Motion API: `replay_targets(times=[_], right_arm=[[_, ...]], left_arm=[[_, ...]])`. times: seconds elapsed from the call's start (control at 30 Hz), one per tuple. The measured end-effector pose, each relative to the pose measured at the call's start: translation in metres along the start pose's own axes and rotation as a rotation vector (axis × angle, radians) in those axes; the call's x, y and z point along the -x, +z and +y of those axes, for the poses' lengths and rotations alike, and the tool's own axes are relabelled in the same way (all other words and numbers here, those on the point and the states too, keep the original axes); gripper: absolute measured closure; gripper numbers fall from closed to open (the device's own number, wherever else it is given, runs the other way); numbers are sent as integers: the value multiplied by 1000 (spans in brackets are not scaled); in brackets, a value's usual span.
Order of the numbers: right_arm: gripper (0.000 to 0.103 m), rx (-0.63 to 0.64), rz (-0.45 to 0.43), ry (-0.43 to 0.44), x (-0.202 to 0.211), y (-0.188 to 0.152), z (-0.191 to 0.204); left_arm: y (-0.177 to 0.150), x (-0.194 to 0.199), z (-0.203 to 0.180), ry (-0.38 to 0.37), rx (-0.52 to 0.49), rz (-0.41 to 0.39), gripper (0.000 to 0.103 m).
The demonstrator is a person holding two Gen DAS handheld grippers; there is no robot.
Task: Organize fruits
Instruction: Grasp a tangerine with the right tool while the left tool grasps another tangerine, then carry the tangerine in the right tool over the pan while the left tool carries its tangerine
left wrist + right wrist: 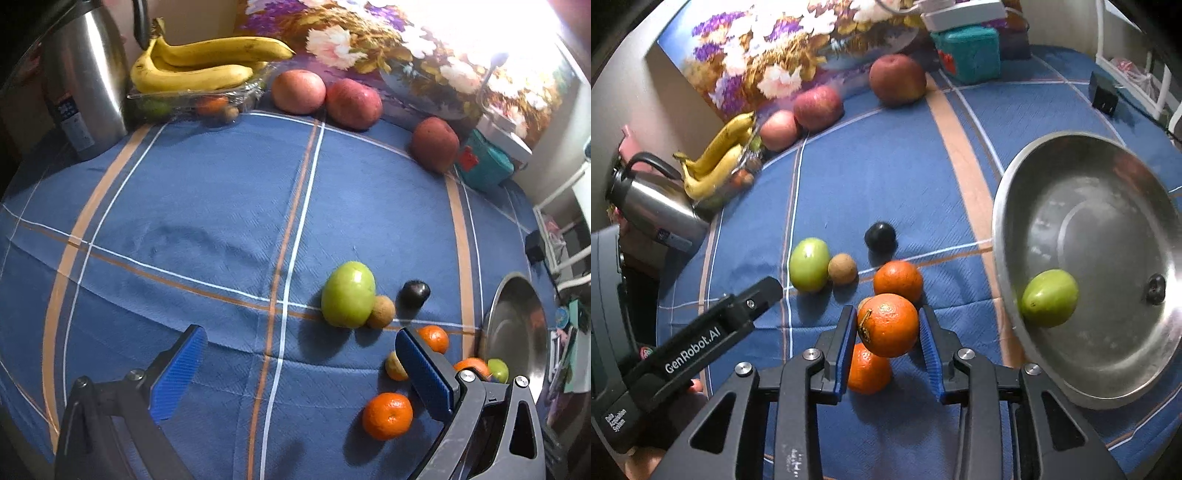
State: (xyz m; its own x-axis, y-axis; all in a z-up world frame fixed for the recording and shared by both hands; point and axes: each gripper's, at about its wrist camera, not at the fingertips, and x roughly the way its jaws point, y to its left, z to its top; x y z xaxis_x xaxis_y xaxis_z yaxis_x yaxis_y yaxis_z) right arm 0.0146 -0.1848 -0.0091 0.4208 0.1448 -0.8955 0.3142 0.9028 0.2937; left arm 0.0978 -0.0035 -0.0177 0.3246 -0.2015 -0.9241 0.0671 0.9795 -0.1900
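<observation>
Right gripper (888,334) is clamping an orange (888,325), blue pads pressing both sides, fruit clear of the blue cloth (849,177). Likely bound for the steel bowl (1008,221) just beside it, which is already holding a green fruit (1049,298). Left gripper (295,373) is hanging with jaws wide apart and empty, well away from the bowl. More oranges (897,280) are lying near the bowl.

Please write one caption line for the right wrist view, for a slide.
Right gripper holds an orange beside a metal bowl containing one green fruit.
</observation>
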Motion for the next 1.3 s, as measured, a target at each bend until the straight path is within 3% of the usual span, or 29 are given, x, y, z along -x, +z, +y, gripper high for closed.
replay_targets(times=[0.17, 0.3, 0.47, 0.73, 0.8, 0.97, 1.3], right_arm=[[67, -16, -22, -92, 6, 1, -15], [67, -56, -37, -119, 13, 2, -29], [67, -85, -49, -127, 18, 4, -39], [67, -82, -49, -117, 21, 4, -40], [67, -80, -48, -113, 21, 4, -39], [67, -77, -48, -102, 22, 4, -40], [67, -80, -49, -80, 24, 4, -43]], left_arm=[[-5, -4, -10, -4, -25, 43, 2], [-13, -7, -25, -27, -76, 82, 20], [-28, -15, -46, -99, -141, 159, 29], [-40, -24, -62, -106, -199, 214, 51], [-42, -22, -65, -123, -208, 219, 63], [-44, -21, -76, -110, -238, 213, 64], [-29, -4, -62, -127, -155, 141, 65]])
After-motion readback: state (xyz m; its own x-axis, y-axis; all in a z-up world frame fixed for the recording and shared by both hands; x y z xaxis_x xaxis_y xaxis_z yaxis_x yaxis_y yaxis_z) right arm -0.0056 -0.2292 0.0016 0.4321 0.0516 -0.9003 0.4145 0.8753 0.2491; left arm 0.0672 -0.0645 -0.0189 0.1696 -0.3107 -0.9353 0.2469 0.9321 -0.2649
